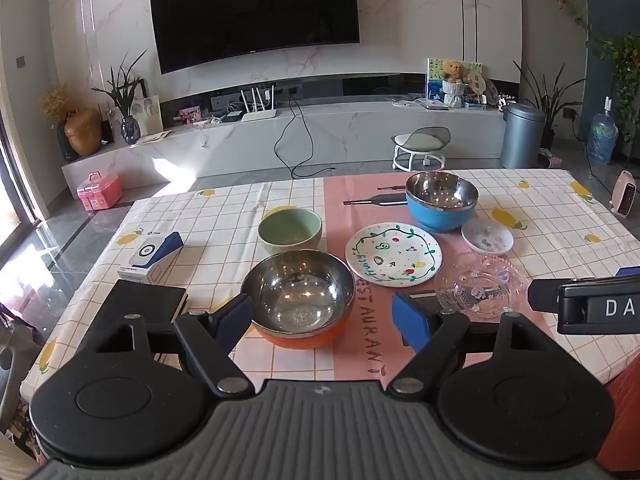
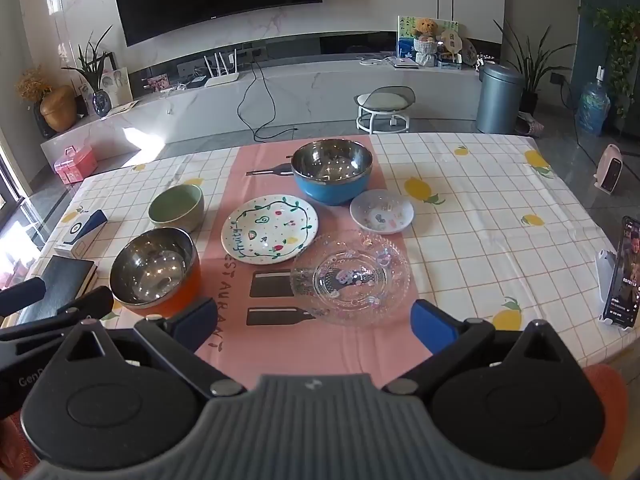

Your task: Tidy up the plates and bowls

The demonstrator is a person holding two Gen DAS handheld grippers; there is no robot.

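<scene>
On the table stand an orange steel bowl [image 1: 300,300] [image 2: 156,272], a green bowl [image 1: 290,230] [image 2: 177,207], a blue steel bowl [image 1: 442,204] [image 2: 332,176], a white fruit-pattern plate [image 1: 394,254] [image 2: 270,229], a small white dish [image 1: 487,236] [image 2: 382,211] and a clear glass plate [image 1: 480,286] [image 2: 350,276]. My left gripper [image 1: 326,318] is open, its fingers either side of the orange bowl at the near edge. My right gripper [image 2: 314,326] is open, just short of the glass plate.
A black notebook [image 1: 152,294] [image 2: 60,280] and a white-blue box [image 1: 154,258] [image 2: 82,232] lie at the table's left. A phone on a stand [image 2: 624,272] is at the right edge. The checked tablecloth [image 1: 560,240] covers the table.
</scene>
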